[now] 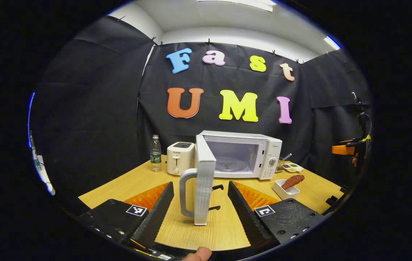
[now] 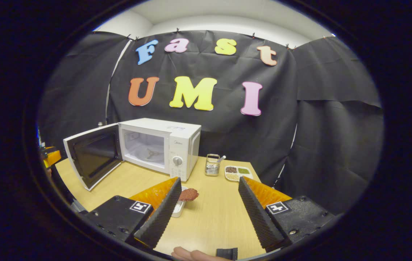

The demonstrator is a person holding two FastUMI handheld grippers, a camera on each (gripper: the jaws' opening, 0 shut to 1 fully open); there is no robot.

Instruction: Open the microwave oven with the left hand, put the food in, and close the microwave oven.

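We held our left tongs (image 1: 200,203) wide open, and the microwave's (image 1: 244,154) door (image 1: 204,177) stood edge-on right in the gap between the two fingers. The fingers did not touch it. The door's curved handle (image 1: 186,192) sat nearer the left finger. The door was swung all the way out, so we could see the round glass plate (image 1: 230,165) inside the white box.

Our right tongs (image 2: 206,210) were wide open too and held nothing. The food (image 2: 188,194), a lumpy reddish-brown piece, lay in a small white dish (image 2: 178,209) on the table (image 2: 213,217). It sat just behind the tip of the right tongs' left finger (image 2: 160,214), which hid part of the dish. In the left gripper view the same dish (image 1: 285,188) stood off to the right of the left tongs, in front of the microwave's knobs.

The table was smooth light wood with fine lines. The fingers had rows of little ridges, like saw teeth. A white toaster (image 1: 180,157) and a clear water bottle (image 1: 155,154) stood left of the microwave. A shiny metal cup (image 2: 212,165) and a tray (image 2: 237,172) with three little heaps stood to its right.
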